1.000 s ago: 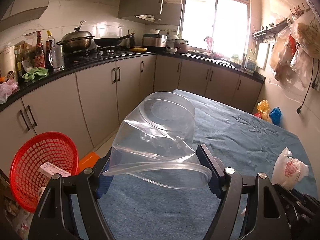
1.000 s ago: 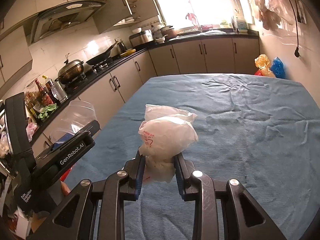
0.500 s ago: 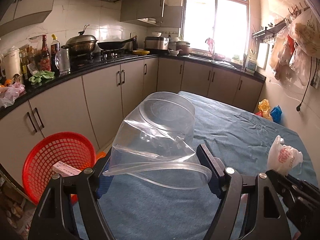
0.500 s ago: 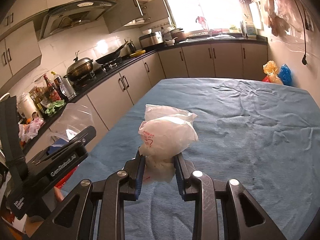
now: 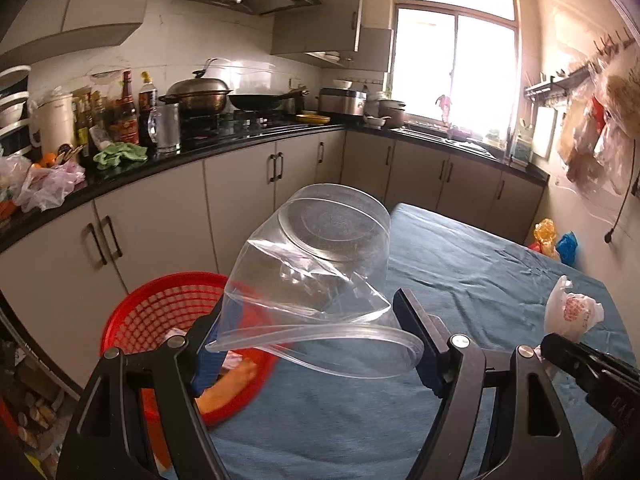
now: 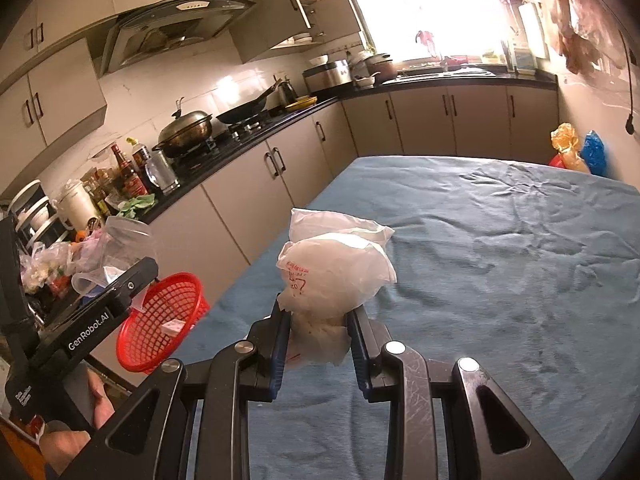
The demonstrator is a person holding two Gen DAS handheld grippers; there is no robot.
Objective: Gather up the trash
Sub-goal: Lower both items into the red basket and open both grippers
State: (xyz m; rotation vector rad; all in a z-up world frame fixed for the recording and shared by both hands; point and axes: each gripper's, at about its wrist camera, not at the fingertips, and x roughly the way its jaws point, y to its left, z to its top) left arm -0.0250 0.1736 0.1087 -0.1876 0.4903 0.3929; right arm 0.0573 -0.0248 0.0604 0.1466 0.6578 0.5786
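A table under a rumpled blue cloth (image 6: pixel 500 264) fills most of both views, with grey kitchen cabinets and a black countertop (image 5: pixel 224 148) running along its left side and far end. Beside the table's left edge, lower than the tabletop, sits a red mesh basket (image 5: pixel 160 312) with a small white carton and an orange item inside. The left gripper (image 5: pixel 316 336) is spread wide, its blue pads pressing the sides of a crumpled clear plastic container (image 5: pixel 320 268), which is held in the air above the table edge, partly over the basket's rim. The right gripper (image 6: pixel 318 344) is drawn in narrow, clamped on the lower part of a bunched white plastic bag with red print (image 6: pixel 336 272), lifted above the cloth near the table's middle.
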